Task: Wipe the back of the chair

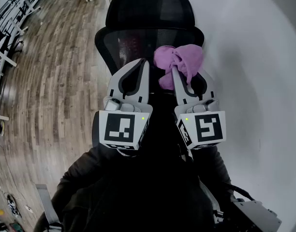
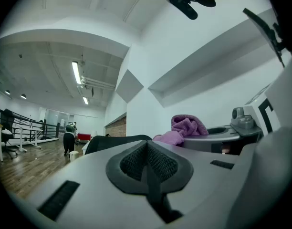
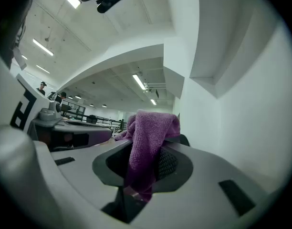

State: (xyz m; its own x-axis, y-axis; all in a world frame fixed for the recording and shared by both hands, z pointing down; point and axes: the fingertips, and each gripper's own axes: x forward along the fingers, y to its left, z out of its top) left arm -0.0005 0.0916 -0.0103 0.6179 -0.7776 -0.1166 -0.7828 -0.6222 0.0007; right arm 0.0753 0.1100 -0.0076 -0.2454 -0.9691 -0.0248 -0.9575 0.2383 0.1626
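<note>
A black mesh office chair (image 1: pixel 148 37) with a padded headrest (image 1: pixel 150 8) stands in front of me in the head view. My right gripper (image 1: pixel 173 71) is shut on a purple cloth (image 1: pixel 179 62), bunched at its tips against the upper right of the chair's back. In the right gripper view the purple cloth (image 3: pixel 148 142) hangs between the shut jaws. My left gripper (image 1: pixel 145 62) is shut with nothing in it, its tips over the mesh back just left of the cloth. The left gripper view shows the chair's top edge (image 2: pixel 117 141) and the cloth (image 2: pixel 184 128).
A white wall (image 1: pixel 254 81) runs close along the chair's right side. Wood floor (image 1: pixel 51 81) spreads to the left, with desks and chairs (image 1: pixel 3 47) at the far left. A person (image 2: pixel 68 138) stands far off down the room.
</note>
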